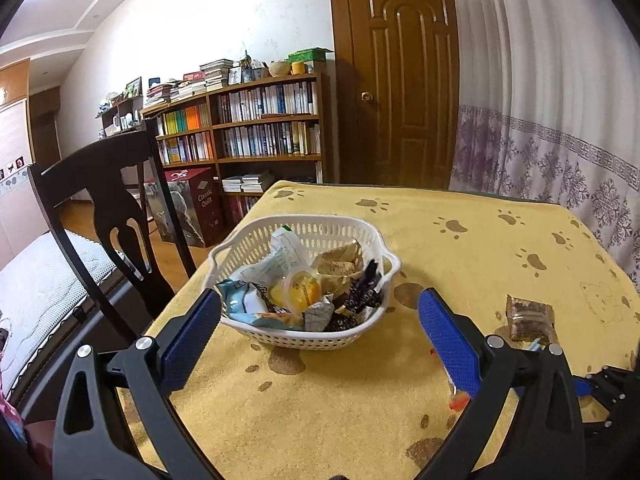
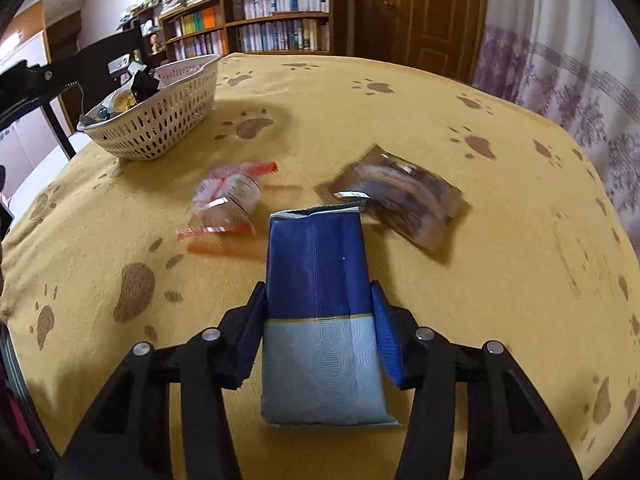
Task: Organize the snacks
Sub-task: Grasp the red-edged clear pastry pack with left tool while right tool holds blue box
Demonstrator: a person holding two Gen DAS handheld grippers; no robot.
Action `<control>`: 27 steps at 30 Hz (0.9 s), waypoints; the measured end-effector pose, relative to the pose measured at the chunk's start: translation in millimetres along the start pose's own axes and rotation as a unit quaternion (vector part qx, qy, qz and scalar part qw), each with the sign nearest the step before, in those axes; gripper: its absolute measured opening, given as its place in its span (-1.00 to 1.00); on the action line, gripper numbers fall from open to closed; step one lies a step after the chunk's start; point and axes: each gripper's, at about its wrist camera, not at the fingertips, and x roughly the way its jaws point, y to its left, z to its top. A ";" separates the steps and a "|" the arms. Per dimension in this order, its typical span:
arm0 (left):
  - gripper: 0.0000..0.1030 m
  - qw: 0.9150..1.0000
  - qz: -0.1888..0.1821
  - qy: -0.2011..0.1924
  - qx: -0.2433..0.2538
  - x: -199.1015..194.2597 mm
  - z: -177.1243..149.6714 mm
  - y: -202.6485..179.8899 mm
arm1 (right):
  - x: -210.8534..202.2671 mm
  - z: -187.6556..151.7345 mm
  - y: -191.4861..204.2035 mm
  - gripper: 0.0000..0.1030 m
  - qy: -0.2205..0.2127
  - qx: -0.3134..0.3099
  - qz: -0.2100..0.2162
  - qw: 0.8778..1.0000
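Observation:
A white slotted basket (image 1: 362,228) (image 2: 168,120) holds several wrapped snacks and a yellow jelly cup (image 1: 302,290). My left gripper (image 1: 320,312) stands open just in front of it, its blue fingers on either side of the basket's near end, nothing held. My right gripper (image 2: 320,292) is shut on a blue and pale-blue snack packet (image 2: 320,280), lifted over the yellow cloth. Beyond it lie a clear packet with red edges (image 2: 226,200) and a brown see-through packet (image 2: 400,200) (image 1: 528,316).
A yellow paw-print cloth (image 1: 460,240) covers the table. A dark wooden chair (image 1: 108,208) stands at the left edge. Bookshelves (image 1: 264,128), a wooden door (image 1: 400,80) and a curtain (image 1: 560,100) are behind. The right gripper's body (image 1: 608,388) shows low right.

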 end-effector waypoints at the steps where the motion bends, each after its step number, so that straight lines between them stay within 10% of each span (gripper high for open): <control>1: 0.94 1.000 -0.002 0.001 0.002 0.5 -0.5 -1.4 | -4.1 -4.3 -4.9 -0.02 -0.001 0.008 0.001 1.000; 27: 0.94 0.989 -0.098 0.110 0.032 46.8 -30.0 -79.3 | -38.5 -49.6 -65.3 -0.02 -0.036 0.118 0.012 0.992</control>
